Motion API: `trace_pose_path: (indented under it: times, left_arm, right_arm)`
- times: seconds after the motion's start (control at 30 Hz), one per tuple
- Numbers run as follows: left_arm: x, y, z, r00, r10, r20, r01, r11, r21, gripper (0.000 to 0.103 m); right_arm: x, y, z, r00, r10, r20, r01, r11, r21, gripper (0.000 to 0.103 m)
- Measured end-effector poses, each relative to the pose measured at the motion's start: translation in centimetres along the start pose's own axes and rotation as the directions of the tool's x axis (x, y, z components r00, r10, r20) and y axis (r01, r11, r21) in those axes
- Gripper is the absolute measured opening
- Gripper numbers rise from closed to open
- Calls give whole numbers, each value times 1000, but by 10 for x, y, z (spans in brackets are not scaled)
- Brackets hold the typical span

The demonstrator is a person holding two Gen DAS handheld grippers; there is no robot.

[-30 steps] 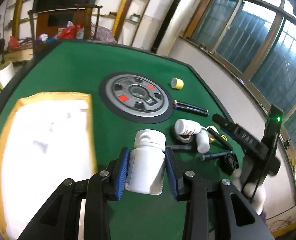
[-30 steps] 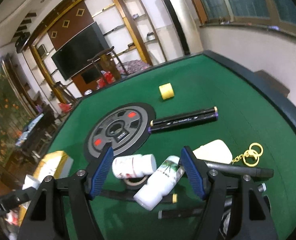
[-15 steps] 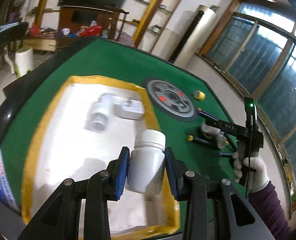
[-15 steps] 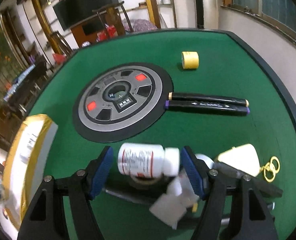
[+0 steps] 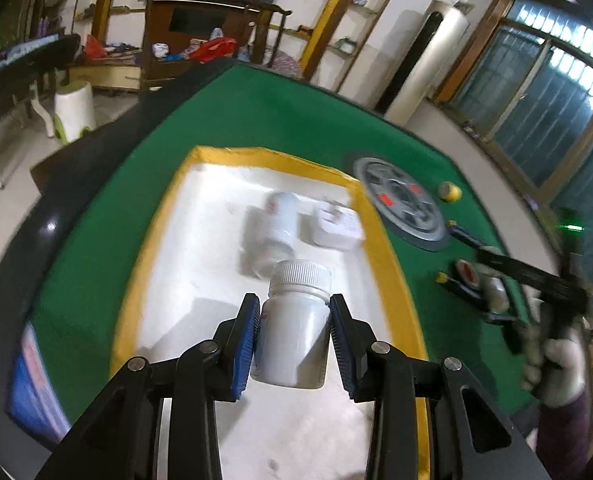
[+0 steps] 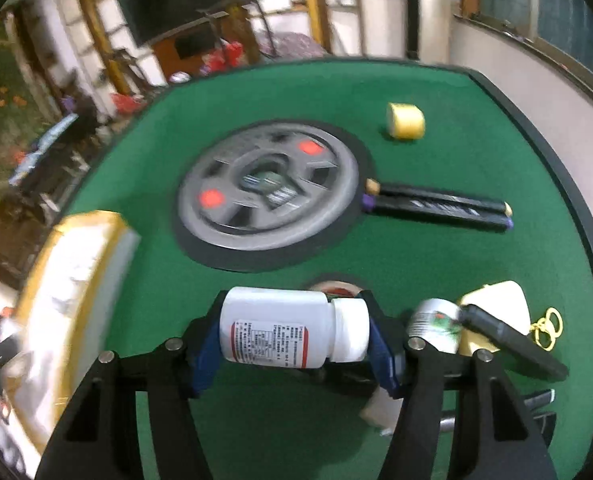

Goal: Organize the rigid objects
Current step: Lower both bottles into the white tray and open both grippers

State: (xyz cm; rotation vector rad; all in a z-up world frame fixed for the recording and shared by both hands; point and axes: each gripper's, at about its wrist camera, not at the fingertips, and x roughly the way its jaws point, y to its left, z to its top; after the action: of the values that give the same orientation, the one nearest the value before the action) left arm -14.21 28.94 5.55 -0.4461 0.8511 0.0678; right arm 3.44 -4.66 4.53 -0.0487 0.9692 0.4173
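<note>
Above the green table (image 5: 256, 120), both grippers' fingers (image 5: 248, 340) clamp white bottles (image 5: 296, 328).

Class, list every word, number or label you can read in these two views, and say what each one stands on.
No text can be read.
Label on the white bottle in the right gripper: red-framed print, too blurred.
Plate at the grey disc's centre: blurred.
Black markers: print smeared.
White bottle in the left gripper: red marks, unreadable.

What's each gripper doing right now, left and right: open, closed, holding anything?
Left gripper: closed on an upright white pill bottle, above the yellow-rimmed white tray.
Right gripper: closed on a labelled white pill bottle, held sideways.
</note>
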Motion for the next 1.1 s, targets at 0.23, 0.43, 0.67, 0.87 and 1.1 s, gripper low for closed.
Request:
trace_pose_path:
  times: [0.23,0.43,0.67,0.87,1.1]
  left_arm:
    - [39,19,45,995,81,-65,-83,996,-15,37]
    - [76,30,66,983,125,-132,-129,991,-25,37]
    - [95,36,73,978,147,-146,-153,988,-31,38]
    - [90,47,82,985,33,-167,-51,993,-106,53]
    - [61,56,81,993,-50,-111,32,988,-154,54]
  right_arm:
    - [-24,78,-6,987,160,12,-157,978,-137,61]
    - [-17,146,-19,969,246,-40,-248,935,-254,61]
    - [8,200,-31,964,244,-109,-267,897,-352,62]
    - [25,227,-35,973,199,-121,-232,875,-424,62]
    - [43,243,-39,985,127,-120,-170,861,-480,61]
